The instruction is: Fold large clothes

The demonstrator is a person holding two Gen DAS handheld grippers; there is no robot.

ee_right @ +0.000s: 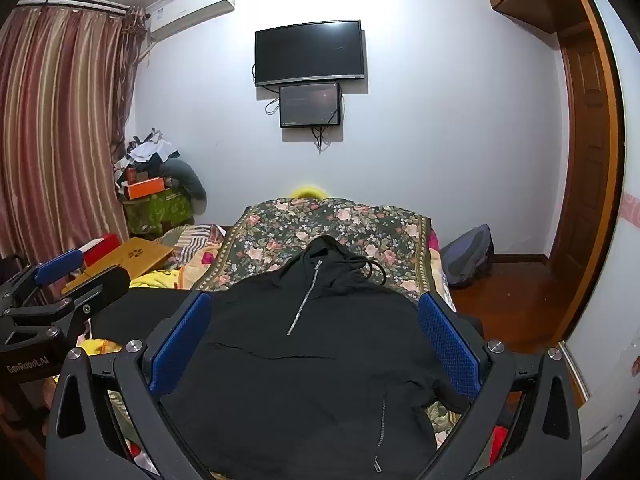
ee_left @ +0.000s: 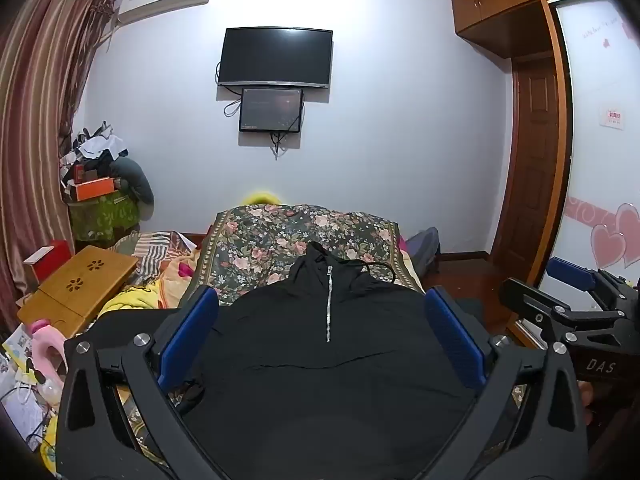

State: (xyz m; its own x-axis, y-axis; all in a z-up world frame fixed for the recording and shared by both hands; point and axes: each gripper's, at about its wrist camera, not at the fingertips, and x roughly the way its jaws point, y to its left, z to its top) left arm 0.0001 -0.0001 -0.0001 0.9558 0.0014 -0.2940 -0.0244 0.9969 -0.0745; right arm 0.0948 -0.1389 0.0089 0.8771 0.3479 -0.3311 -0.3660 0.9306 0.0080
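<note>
Left wrist view: the left gripper [ee_left: 320, 332] hangs with its blue fingers spread wide, gripping nothing, over the black hooded jacket [ee_left: 320, 380], which lies zipper-up on the floral bedspread [ee_left: 256, 248]. The right gripper [ee_right: 314, 338] is likewise wide open and holds nothing above the jacket. Bare wooden floor [ee_right: 508, 300] lies off the bed's right edge; further left, a green bin [ee_left: 102, 216] carries stacked boxes and clothes.
</note>
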